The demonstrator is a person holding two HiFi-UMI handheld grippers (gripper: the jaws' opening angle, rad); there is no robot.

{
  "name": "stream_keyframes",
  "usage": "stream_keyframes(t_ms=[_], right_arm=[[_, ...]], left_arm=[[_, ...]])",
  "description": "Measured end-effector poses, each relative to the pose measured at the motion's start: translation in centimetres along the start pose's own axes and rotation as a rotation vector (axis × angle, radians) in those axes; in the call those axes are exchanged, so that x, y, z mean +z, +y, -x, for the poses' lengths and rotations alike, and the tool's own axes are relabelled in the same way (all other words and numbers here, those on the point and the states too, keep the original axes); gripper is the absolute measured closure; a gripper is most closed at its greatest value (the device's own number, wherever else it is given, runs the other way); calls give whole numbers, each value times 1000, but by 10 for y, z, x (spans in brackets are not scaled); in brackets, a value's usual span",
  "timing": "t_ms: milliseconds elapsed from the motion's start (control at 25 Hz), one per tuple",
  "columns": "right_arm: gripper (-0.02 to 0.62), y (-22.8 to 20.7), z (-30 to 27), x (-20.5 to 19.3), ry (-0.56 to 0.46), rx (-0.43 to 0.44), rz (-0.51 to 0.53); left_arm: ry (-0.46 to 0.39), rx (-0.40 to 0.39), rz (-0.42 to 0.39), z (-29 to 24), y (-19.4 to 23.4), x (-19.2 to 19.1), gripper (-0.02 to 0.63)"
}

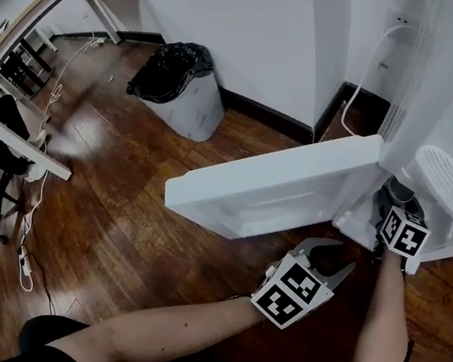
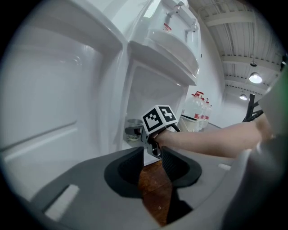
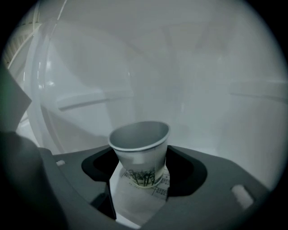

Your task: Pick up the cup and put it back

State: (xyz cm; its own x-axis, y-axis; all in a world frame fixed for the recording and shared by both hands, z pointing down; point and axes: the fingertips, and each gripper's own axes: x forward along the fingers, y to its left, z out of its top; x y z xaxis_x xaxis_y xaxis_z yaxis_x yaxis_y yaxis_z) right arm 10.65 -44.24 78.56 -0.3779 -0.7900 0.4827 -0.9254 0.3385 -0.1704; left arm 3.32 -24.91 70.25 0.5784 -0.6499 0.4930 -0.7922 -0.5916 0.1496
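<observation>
Wooden floor point(image 1: 121, 202) carries a small white refrigerator point(image 1: 276, 188) with its door swung open. Inside the compartment, the right tongs point(image 3: 141, 166) pinch a paper cup point(image 3: 139, 148) by its sides; the cup tilts above a printed sheet point(image 3: 159, 193). The left tongs point(image 2: 152, 164) stand spread and empty outside. Judged step: replacement. Level the cup, lower it until the base sits flat, then release without side drag.

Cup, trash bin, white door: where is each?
cup point(image 3: 139, 155), right gripper view, its side wall
trash bin point(image 1: 190, 107), head view, its pale body
white door point(image 1: 277, 184), head view, its flat panel
</observation>
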Motion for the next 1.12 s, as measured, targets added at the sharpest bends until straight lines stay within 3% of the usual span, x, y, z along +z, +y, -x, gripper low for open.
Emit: stream_keyframes(t_ms=[600, 1000, 1120], right_arm=[[201, 5, 16, -12, 30, 33, 34], [201, 20, 90, -14, 40, 75, 38], [202, 32, 123, -8, 12, 110, 25]], left_arm=[[-18, -14, -27, 2, -10, 4, 399], [-77, -68, 2, 16, -35, 17, 399], [-93, -93, -43, 31, -37, 31, 399]])
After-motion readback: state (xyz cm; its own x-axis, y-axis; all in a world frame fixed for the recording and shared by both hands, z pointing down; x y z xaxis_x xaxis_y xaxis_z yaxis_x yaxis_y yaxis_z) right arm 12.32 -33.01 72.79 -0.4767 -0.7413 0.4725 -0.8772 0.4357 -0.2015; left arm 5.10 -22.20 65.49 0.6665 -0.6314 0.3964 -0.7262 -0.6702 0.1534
